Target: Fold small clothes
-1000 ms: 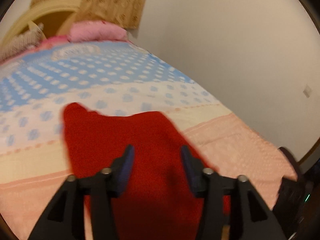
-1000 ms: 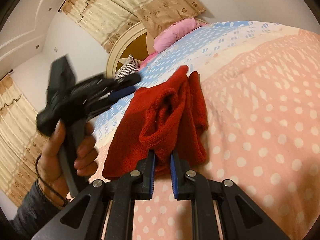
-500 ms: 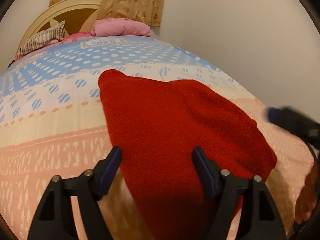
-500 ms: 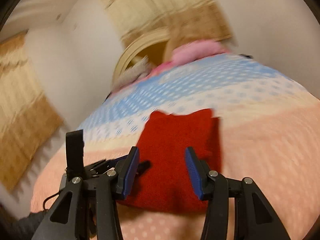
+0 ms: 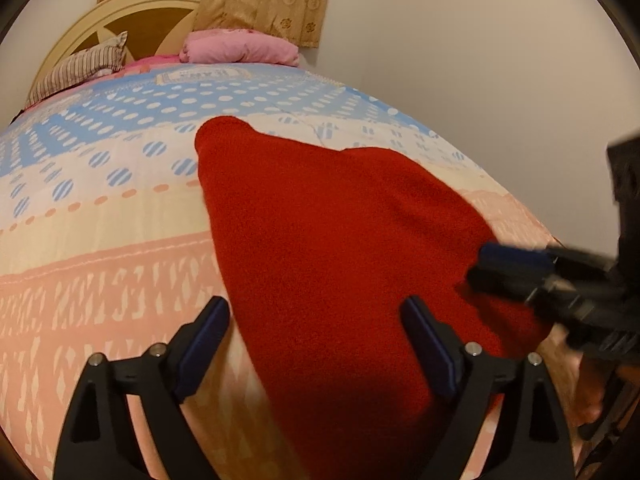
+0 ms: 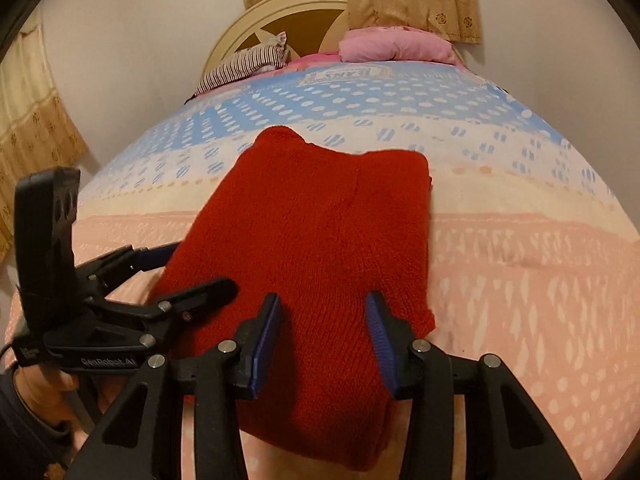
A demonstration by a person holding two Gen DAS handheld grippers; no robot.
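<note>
A red knitted garment [image 5: 332, 240] lies folded flat on the bed; in the right wrist view it [image 6: 320, 232] fills the middle. My left gripper [image 5: 316, 320] is open and empty, its jaws wide apart over the garment's near left part. It shows at the left of the right wrist view [image 6: 192, 272], held in a hand. My right gripper [image 6: 322, 320] is open and empty over the garment's near edge. It enters the left wrist view [image 5: 500, 268] from the right, at the garment's right side.
The bed cover [image 6: 520, 280] is peach with white spots near me and blue and white [image 6: 360, 104] further off. A pink pillow [image 6: 396, 46], a striped pillow [image 6: 248, 62] and a round headboard [image 6: 296, 4] lie at the far end. A wall [image 5: 480, 60] runs along the right.
One second ago my right gripper was shut on the bunched red garment. It has let go and opened. The garment now lies flat. My left gripper moved down and opened wider.
</note>
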